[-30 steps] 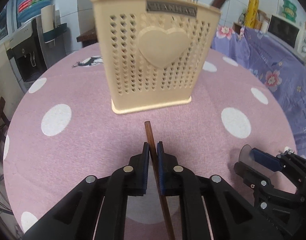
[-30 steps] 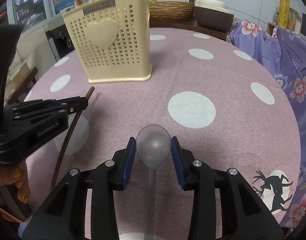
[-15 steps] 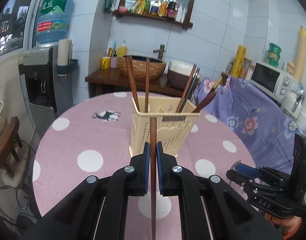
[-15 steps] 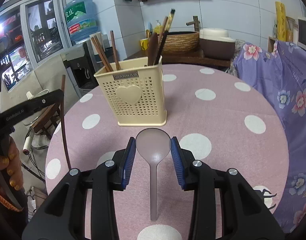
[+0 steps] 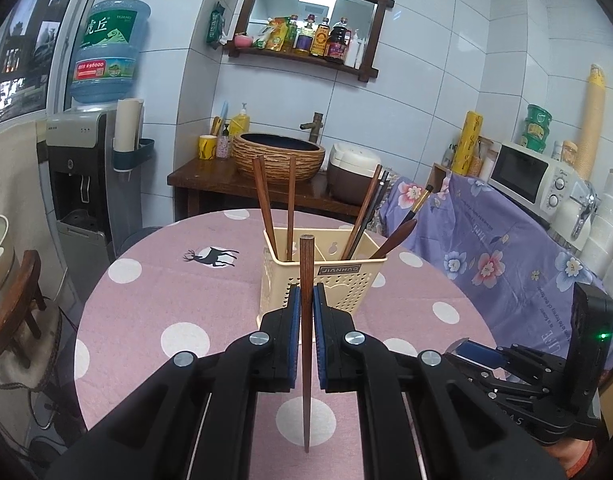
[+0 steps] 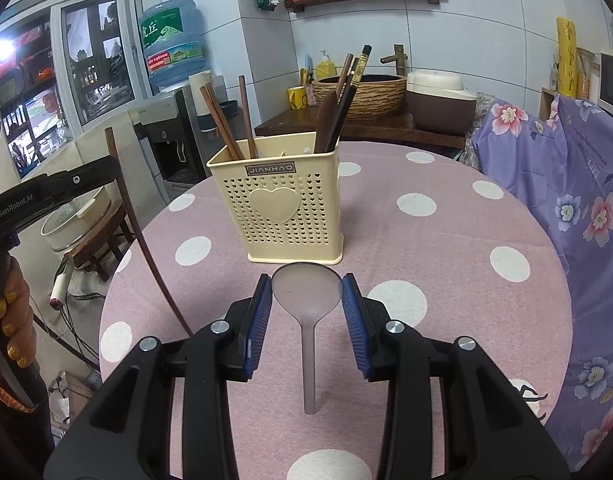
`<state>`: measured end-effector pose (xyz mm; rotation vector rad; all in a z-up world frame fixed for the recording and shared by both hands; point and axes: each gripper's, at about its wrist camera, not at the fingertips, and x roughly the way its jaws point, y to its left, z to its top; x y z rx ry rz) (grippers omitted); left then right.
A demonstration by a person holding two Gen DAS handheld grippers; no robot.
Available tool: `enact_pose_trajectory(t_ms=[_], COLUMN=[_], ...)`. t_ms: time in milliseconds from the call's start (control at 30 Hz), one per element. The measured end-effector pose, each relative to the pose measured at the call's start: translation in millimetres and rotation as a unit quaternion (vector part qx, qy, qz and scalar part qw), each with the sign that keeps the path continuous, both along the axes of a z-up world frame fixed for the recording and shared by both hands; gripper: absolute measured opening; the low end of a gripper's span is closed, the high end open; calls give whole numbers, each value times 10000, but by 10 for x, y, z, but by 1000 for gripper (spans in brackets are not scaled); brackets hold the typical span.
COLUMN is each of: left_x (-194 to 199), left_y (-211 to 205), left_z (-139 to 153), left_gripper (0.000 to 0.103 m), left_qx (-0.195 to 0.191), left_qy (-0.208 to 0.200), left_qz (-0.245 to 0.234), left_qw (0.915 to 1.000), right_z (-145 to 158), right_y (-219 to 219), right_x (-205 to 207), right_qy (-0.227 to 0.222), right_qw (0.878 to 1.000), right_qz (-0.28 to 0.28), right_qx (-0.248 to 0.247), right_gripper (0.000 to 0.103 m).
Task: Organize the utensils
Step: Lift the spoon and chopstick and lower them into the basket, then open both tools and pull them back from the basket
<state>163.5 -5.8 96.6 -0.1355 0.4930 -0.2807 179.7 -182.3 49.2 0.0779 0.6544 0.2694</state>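
While left gripper clamps chopstick upright and right gripper pinches spoon, insertion step pending: lift toward 12 o'clock, over holder, lower in.

lower ends of the chopsticks hidden inside the holder, labels on shelf bottles too small to read, right gripper fingertips partly hidden behind the left gripper

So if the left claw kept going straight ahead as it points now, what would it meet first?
Most likely the cream utensil holder, dead ahead of the left claw and its held chopstick; depth is uncertain.
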Motion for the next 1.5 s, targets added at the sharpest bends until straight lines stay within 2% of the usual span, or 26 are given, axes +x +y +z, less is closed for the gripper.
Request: enact_pose_trajectory(t_ms=[167,267,433,533,600,667,800,1000,1233,1400,1500], left_x=[10,59,255,435,554,679,893,1046,1146,1214,1209], left_y=[16,17,6,46,59,44,-37,-122,-144,-114,-67], left_z=[115,301,853,1189,1373,1434,1274,756,291,71,50], left_gripper=[8,8,8,8,8,8,8,8,8,8,8], left_qx=[-32,-55,-141,-341,-347,-410,-332,-151,-22,-52,-83], left_qy=[-85,-235,-598,-775,-951,-991,-985,-680,-229,77,91], left_qz=[-82,-103,-128,-53,129,186,358,306,225,174,194], left_qw=[9999,9997,9980,9964,9948,9941,9939,9971,9995,9998,9997], right_z=[110,270,811,1164,1399,1522,1443,887,473,360,341], right_y=[50,127,304,387,454,500,608,704,789,817,799], right_x=[36,112,364,546,697,853,1140,1406,1387,1347,1352], right_qy=[-85,-206,-714,-970,-1220,-1332,-1491,-1204,-946,-1011,-1022], right_qw=[9998,9993,9967,9944,9921,9908,9888,9922,9939,9922,9919], right_qz=[150,294,379,364,269,188,-75,-172,-128,-131,-169], right_qx=[93,132,109,183,131,136,-48,-254,-553,-717,-735], right_gripper=[37,37,37,37,37,37,37,37,37,37,37])
